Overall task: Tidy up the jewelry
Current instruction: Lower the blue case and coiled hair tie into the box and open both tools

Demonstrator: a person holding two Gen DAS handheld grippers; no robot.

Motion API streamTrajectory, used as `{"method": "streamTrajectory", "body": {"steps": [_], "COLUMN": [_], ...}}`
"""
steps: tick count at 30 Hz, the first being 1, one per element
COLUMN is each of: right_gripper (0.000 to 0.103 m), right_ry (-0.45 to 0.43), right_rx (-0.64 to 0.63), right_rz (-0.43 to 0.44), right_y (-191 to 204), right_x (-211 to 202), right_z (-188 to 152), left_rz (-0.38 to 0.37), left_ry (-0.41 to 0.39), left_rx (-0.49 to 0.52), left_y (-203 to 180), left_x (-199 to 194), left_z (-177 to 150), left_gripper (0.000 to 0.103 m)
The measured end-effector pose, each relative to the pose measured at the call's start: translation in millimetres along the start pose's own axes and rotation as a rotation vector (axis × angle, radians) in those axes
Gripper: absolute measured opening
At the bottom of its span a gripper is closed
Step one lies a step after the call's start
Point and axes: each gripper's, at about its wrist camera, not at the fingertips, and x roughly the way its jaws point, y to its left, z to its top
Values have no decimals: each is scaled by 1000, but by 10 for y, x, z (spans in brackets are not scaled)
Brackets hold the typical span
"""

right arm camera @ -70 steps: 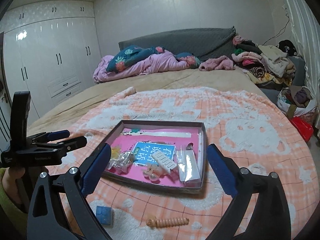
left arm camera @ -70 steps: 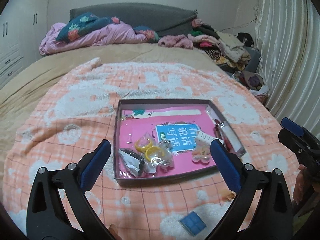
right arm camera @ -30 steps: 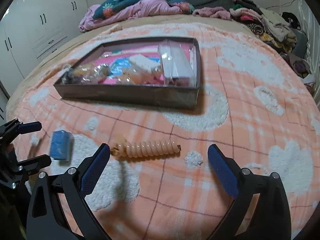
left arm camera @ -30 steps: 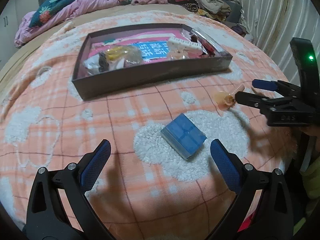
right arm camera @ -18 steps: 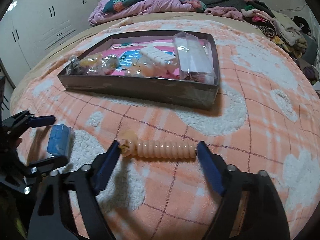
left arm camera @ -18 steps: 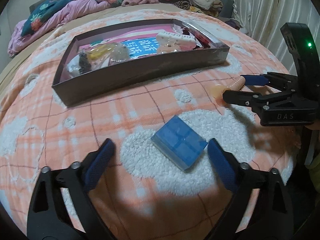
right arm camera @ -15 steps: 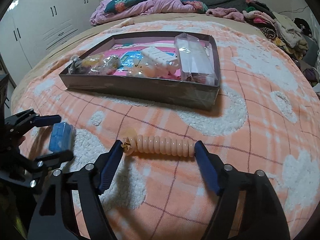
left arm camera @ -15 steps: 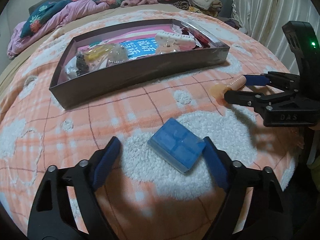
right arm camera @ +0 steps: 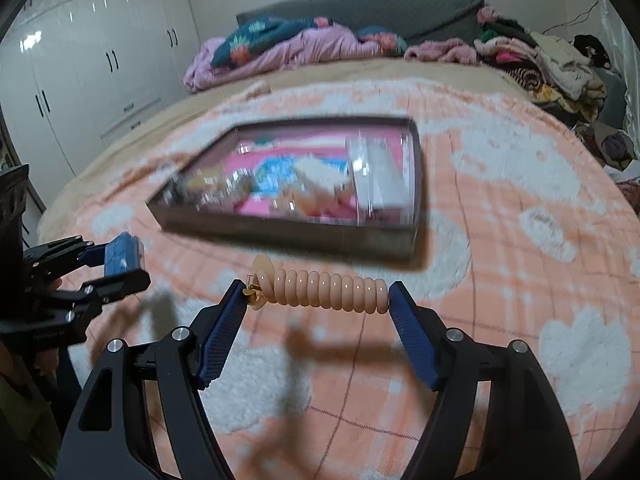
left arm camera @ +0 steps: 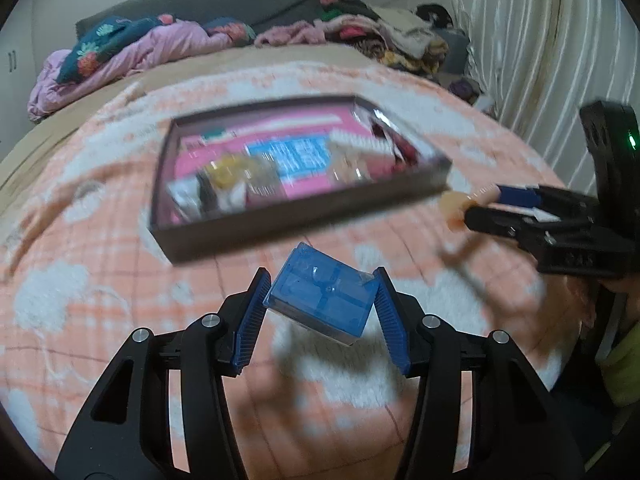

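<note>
My left gripper (left arm camera: 320,284) is shut on a small blue box (left arm camera: 322,300) and holds it above the blanket, in front of the dark tray (left arm camera: 280,220). It also shows in the right wrist view (right arm camera: 120,258). My right gripper (right arm camera: 318,292) is shut on a peach spiral hair tie (right arm camera: 324,286), lifted off the blanket in front of the tray (right arm camera: 320,236). In the left wrist view the hair tie (left arm camera: 460,202) sticks out of the right gripper's fingers (left arm camera: 516,196). The tray holds bagged yellow rings (left arm camera: 232,172), a blue card (left arm camera: 292,156) and other blurred items.
The tray sits on an orange-and-white checked blanket (right arm camera: 500,264) on a bed. Crumpled bedding (right arm camera: 288,52) and a heap of clothes (right arm camera: 552,64) lie at the far end. White wardrobes (right arm camera: 80,80) stand left, a curtain (left arm camera: 560,60) right.
Both grippers have closed on their objects and lifted them off the blanket: the left took the blue box, the right took the hair tie. Both views now sit higher, facing the tray.
</note>
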Motion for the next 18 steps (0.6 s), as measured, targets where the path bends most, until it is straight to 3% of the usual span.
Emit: {"method": "streamTrajectory", "body": {"steps": [6,18], "right_gripper": [71,71], "right_ry": [-100,-204], "right_rx": [8,7], "right_rz": [-19,-55], "right_y": [-4,-148], "right_x": [-244,-469], "right_z": [188,587], "left_rz": [26,49], "left_ry": [-50,-99], "left_rx": [-32,-35], "left_y": [138,208], "left_x": [-70,-15], "left_z": [322,734], "left_gripper": [44,44]}}
